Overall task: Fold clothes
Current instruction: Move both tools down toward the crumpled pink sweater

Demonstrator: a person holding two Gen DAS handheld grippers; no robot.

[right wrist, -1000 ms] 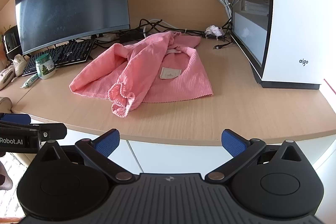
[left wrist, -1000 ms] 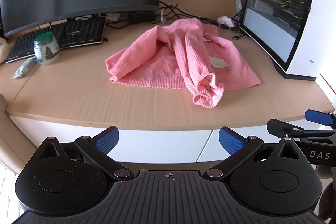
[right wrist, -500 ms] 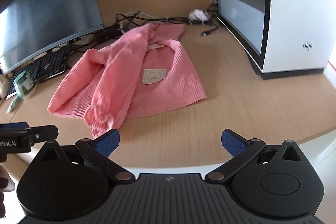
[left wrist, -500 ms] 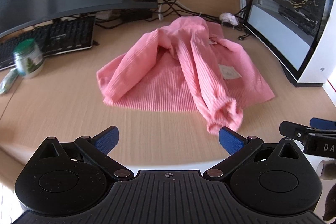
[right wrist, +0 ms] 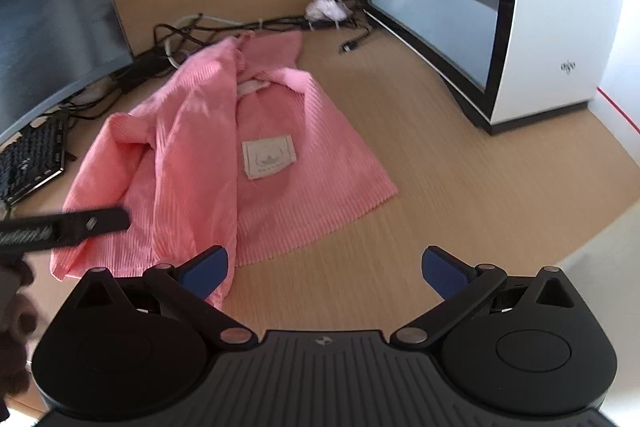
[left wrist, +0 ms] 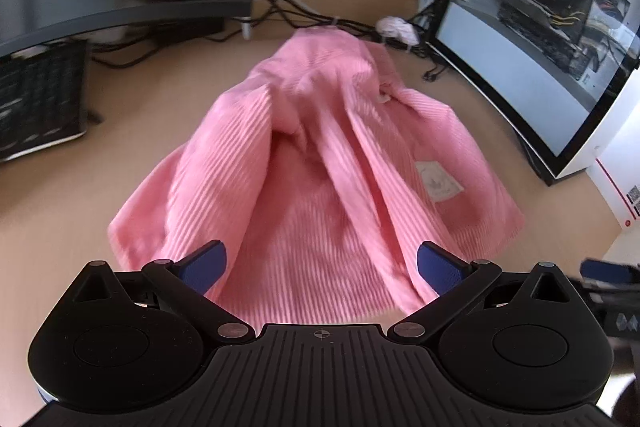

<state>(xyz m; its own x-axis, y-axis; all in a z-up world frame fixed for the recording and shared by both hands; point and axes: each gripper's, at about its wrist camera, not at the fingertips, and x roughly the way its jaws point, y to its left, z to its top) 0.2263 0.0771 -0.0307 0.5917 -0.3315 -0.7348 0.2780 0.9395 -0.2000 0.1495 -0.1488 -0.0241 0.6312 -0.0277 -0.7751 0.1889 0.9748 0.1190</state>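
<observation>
Rumpled pink ribbed corduroy garment [left wrist: 320, 163] on the wooden worktop [right wrist: 440, 219].
Both grippers' jaws gape, holding nothing; a sleeve [right wrist: 192, 155] draped across could get pinched with the body, bunching the fold.

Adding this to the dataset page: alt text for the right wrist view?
A crumpled pink garment lies on a wooden desk, a pale label facing up. The open right gripper hovers at its near edge, with a monitor left and a white computer case right.
</observation>
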